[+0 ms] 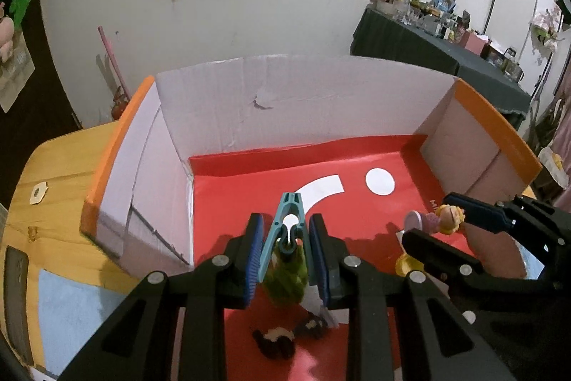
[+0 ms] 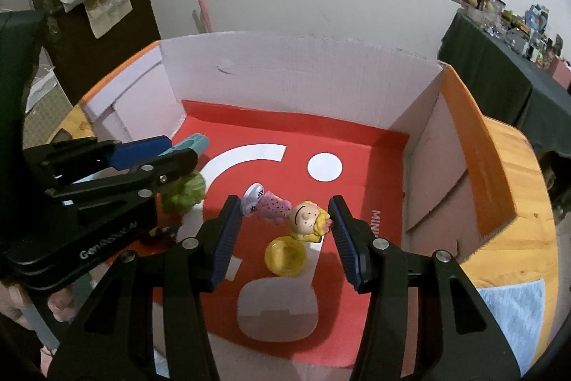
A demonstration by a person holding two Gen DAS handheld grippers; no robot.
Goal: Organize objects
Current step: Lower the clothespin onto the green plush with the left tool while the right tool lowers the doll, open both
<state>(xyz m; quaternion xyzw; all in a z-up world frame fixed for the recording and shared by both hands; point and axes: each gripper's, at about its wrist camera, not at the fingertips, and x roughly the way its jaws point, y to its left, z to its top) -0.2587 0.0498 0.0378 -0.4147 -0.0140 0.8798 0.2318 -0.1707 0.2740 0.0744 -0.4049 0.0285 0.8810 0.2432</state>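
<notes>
Both tools over the red-floored box (image 2: 464, 138). Left tool (image 1: 286, 247) is closed on a teal clothespin (image 1: 285, 227); right tool (image 2: 283, 220), part open, spans a blonde figurine (image 2: 285, 213) lengthwise, above a yellow cup (image 2: 285, 254). Risk: the end-to-end hold may let the figurine pivot and drop.

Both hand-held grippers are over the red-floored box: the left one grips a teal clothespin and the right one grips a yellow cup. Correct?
Not quite. The right hand-held gripper grips a blonde toy figurine, as the right wrist view shows; the yellow cup lies below it on the box floor. The left hand-held gripper does grip the teal clothespin.
</notes>
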